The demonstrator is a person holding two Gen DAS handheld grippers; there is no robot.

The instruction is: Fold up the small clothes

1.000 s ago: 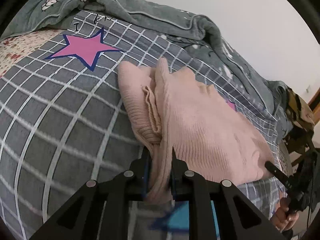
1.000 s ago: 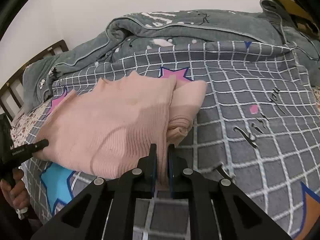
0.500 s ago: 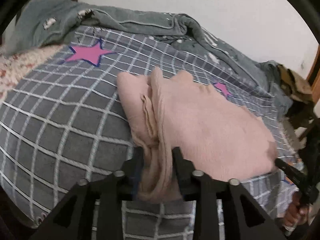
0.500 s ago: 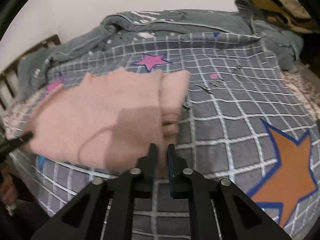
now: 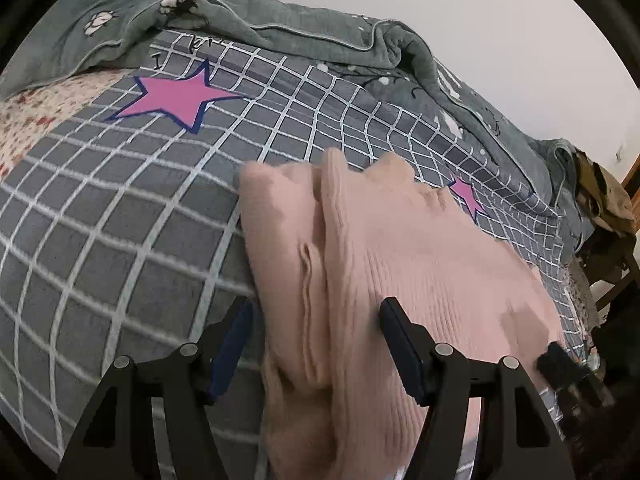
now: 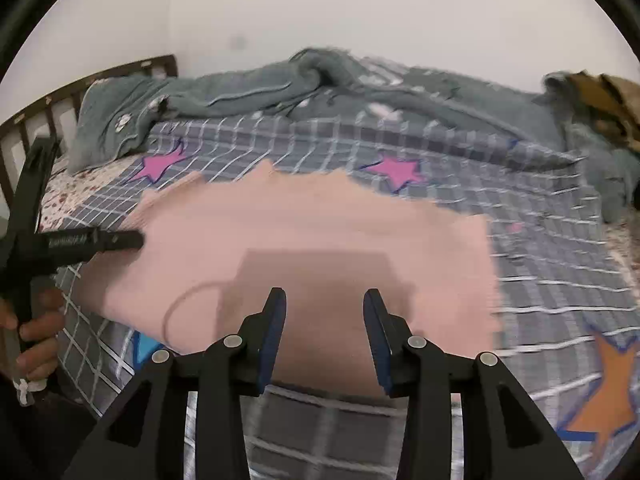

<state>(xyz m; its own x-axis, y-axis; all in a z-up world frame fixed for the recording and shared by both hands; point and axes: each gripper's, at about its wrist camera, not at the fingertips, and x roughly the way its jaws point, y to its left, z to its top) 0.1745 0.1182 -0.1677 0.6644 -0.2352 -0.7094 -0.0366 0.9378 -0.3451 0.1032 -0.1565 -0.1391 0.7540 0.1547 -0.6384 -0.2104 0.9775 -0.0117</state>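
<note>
A pink ribbed knit garment (image 5: 400, 264) lies folded on the grey checked bedspread (image 5: 120, 216). My left gripper (image 5: 316, 320) is open, its jaws spread either side of the garment's folded near-left edge. In the right wrist view the garment (image 6: 312, 232) lies flat and blurred. My right gripper (image 6: 325, 316) is open just above its near edge, holding nothing. The left gripper (image 6: 120, 240) shows at the garment's left edge there, and the right gripper's tip (image 5: 560, 364) shows at lower right in the left wrist view.
A rumpled grey-green blanket (image 6: 280, 88) lies along the far side of the bed by the white wall. A dark wooden headboard (image 6: 80, 92) stands at far left. Brown clothes (image 6: 600, 92) are piled at far right. A floral sheet (image 5: 32, 120) shows at the left.
Both grippers have opened and let go of the pink garment, which now lies on the bedspread. The right gripper has pulled back and lifted a little.
</note>
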